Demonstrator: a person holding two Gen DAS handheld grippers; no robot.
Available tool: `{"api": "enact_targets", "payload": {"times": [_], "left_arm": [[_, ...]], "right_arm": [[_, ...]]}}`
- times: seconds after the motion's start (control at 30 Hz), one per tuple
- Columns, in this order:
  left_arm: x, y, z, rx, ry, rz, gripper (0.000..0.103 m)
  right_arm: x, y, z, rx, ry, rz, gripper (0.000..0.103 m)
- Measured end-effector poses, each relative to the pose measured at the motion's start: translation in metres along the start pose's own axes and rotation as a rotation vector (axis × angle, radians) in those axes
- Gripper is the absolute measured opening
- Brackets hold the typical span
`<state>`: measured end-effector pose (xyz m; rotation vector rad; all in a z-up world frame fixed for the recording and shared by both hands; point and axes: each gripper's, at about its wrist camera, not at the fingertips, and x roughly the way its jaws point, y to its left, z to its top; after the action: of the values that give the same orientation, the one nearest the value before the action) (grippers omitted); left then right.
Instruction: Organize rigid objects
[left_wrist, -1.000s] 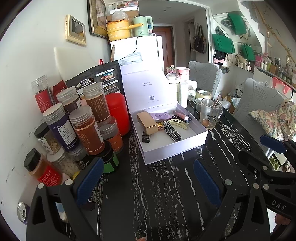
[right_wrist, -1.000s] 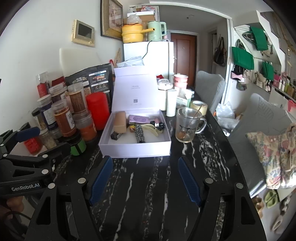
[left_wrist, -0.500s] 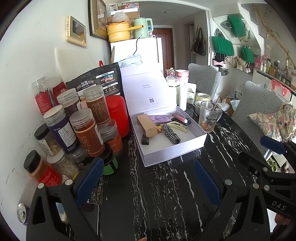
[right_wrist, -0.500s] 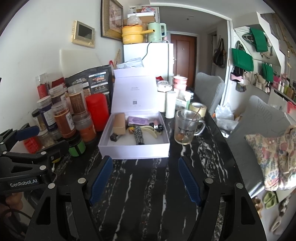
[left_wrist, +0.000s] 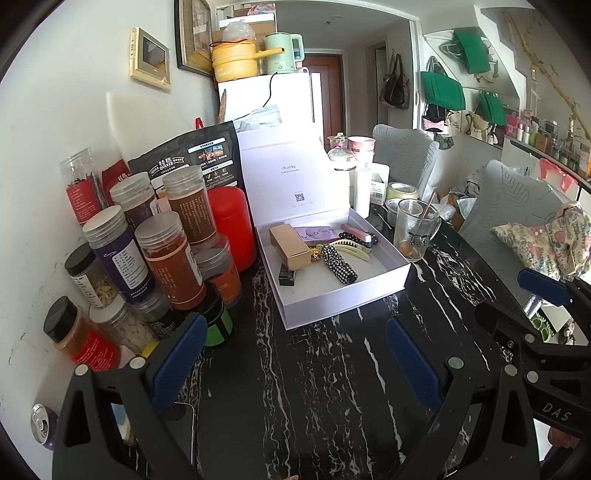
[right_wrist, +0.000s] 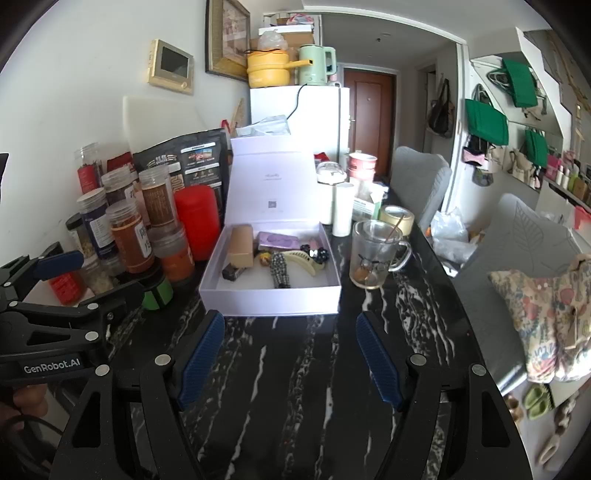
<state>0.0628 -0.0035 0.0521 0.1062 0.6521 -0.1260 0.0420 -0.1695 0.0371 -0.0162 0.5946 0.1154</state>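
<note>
Black bench (right_wrist: 295, 387) with white streaks fills the front. Both grippers hang over it, spread wide, with nothing between the pads: the left gripper (left_wrist: 295, 360) and the right gripper (right_wrist: 291, 356). Just past them sits a white box (right_wrist: 269, 301) with its lid up. Inside lie a tan box (right_wrist: 242, 247), a hair clip (right_wrist: 303, 260) and a checked hair tie (right_wrist: 279, 269). Jars (left_wrist: 170, 254) stand left of it, a glass mug (right_wrist: 373, 254) right.
</note>
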Motion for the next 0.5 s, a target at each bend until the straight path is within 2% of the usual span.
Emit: {"api": "enact_targets", "payload": {"times": [0.5], "left_arm": [[0.0069, -0.0005, -0.0028, -0.001, 0.018, 0.01, 0.099]], "right_arm": [[0.0031, -0.0034, -0.0047, 0.007, 0.012, 0.002, 0.075]]}}
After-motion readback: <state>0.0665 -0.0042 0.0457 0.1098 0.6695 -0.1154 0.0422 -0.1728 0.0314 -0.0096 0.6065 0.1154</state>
